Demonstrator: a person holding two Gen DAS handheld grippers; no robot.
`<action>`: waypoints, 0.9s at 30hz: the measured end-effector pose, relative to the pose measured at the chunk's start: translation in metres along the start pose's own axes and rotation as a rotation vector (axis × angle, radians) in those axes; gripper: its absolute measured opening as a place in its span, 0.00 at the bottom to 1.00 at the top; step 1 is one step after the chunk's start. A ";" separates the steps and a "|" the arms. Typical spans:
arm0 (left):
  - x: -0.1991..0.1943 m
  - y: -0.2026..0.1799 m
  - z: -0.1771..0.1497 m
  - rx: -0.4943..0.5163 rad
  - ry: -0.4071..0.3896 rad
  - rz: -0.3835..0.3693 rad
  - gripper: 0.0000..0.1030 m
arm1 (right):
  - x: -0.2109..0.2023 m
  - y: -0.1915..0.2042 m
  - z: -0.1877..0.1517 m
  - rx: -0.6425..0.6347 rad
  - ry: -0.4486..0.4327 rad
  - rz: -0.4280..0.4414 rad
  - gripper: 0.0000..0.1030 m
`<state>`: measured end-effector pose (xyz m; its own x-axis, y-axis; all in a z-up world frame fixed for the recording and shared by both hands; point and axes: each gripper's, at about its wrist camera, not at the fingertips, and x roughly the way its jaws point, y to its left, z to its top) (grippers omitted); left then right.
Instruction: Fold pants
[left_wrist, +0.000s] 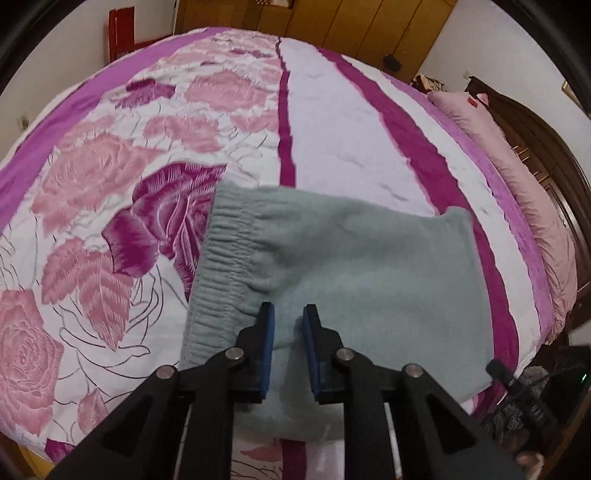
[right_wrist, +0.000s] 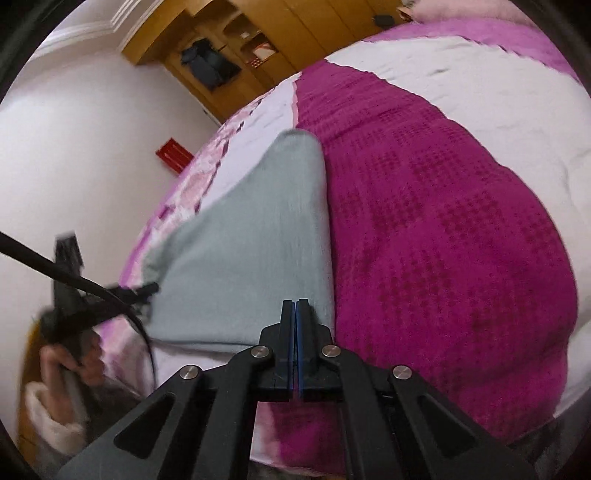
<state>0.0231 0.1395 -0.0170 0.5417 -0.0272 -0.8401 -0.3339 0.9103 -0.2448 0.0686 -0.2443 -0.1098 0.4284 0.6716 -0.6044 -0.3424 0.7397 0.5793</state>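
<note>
- Grey-green fleece pants (left_wrist: 332, 266) are lying folded on the floral bedspread (left_wrist: 110, 177), elastic waistband (left_wrist: 221, 258) facing left.
- Left gripper (left_wrist: 289, 317) is hovering over the near edge of the pants, jaws standing narrowly apart, gripping nothing.
- Right gripper (right_wrist: 294, 306) is sitting at the pants' edge, pads pressed together; whether cloth is pinched between them cannot be told.

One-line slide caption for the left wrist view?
Open left gripper poised over folded grey-green pants on a floral bedspread.
</note>
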 end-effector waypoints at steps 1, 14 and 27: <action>-0.003 -0.004 0.003 0.013 -0.012 -0.004 0.16 | -0.005 0.002 0.008 0.005 -0.022 0.005 0.00; 0.039 0.005 0.047 -0.035 0.033 -0.087 0.10 | 0.134 -0.028 0.160 -0.042 0.175 0.135 0.00; 0.030 -0.002 0.040 -0.012 -0.011 -0.065 0.11 | 0.067 -0.024 0.118 -0.042 0.164 0.280 0.00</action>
<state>0.0708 0.1533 -0.0221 0.5707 -0.0816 -0.8171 -0.3066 0.9019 -0.3042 0.2045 -0.2216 -0.0992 0.1734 0.8445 -0.5067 -0.4632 0.5239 0.7148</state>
